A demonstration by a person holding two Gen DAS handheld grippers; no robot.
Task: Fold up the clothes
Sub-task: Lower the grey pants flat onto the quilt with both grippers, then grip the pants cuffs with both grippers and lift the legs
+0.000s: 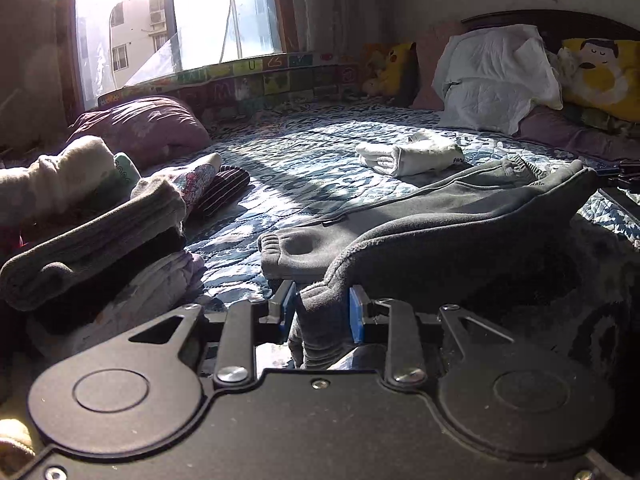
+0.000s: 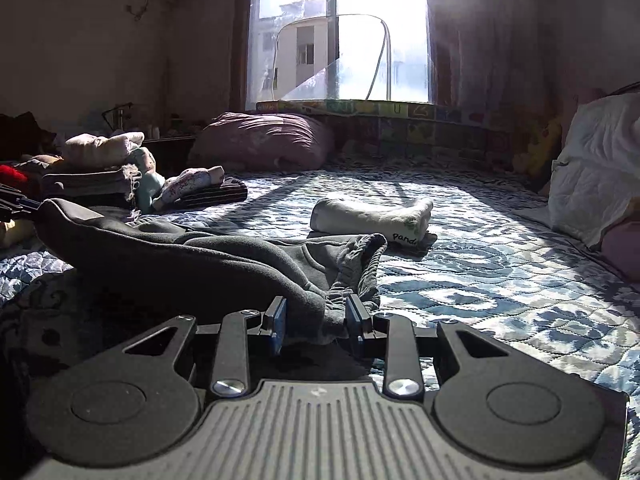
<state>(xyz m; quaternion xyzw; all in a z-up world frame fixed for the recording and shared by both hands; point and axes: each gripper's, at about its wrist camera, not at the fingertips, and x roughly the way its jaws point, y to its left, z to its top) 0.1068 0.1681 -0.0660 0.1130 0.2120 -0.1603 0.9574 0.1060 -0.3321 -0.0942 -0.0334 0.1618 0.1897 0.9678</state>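
Both tongs clamped on grey trousers (image 1: 460, 216) over bed (image 1: 280, 152).
Left gripper (image 1: 322, 312) pinching cuff, right gripper (image 2: 316, 320) pinching waistband; thick fleece, likely to slip and sag mid-fold.

Bright window (image 2: 340, 36) at 12 o'clock, sun flooding in; curtain (image 2: 472, 32) at 1 o'clock. Blue patterned quilt (image 2: 500, 264) covers bed, sunlit patches. Dark headboard (image 1: 560, 20) at 2 o'clock, white pillow (image 1: 496, 76) leaning below.

right claw (image 2: 316, 322) | clamps grey pants (image 2: 224, 256) | on quilt (image 2: 500, 272)
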